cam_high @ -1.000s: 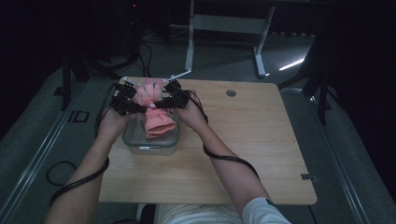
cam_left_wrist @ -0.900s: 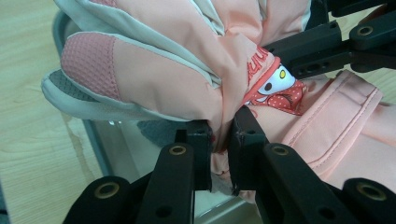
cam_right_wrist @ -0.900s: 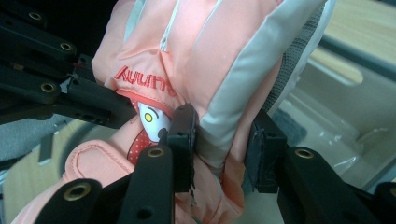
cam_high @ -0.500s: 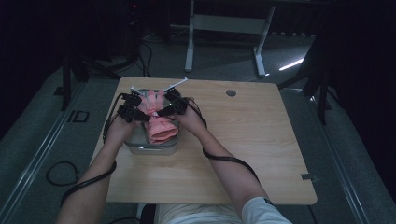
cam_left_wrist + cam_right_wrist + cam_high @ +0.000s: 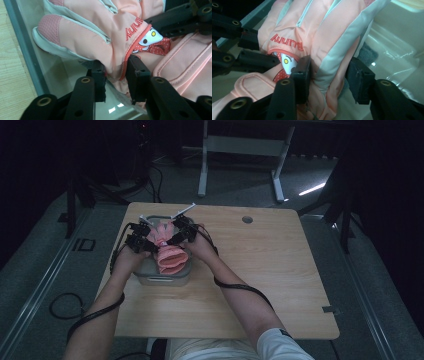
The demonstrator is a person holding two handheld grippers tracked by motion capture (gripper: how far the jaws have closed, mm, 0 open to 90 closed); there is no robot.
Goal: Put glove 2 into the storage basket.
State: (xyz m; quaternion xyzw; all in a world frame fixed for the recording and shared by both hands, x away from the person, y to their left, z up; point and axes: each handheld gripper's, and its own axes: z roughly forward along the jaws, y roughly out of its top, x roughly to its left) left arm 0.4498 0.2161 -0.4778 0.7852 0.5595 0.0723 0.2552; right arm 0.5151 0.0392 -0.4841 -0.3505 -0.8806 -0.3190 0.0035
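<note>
both grippers lowering pink glove [image 5: 169, 251] into clear box [image 5: 162, 279]; left gripper [image 5: 116, 77] and right gripper [image 5: 328, 77] jaws just been opening, glove between, grip loosening; let go fully before lifting out so nothing snags

A dim lab or recording studio: 1 light wooden table [image 5: 260, 285] with rounded corners stands on grey carpeted floor [image 5: 370, 285], black cables [image 5: 62, 306] trail across it, and a white metal stand frame [image 5: 240, 145] sits behind in darkness.
</note>
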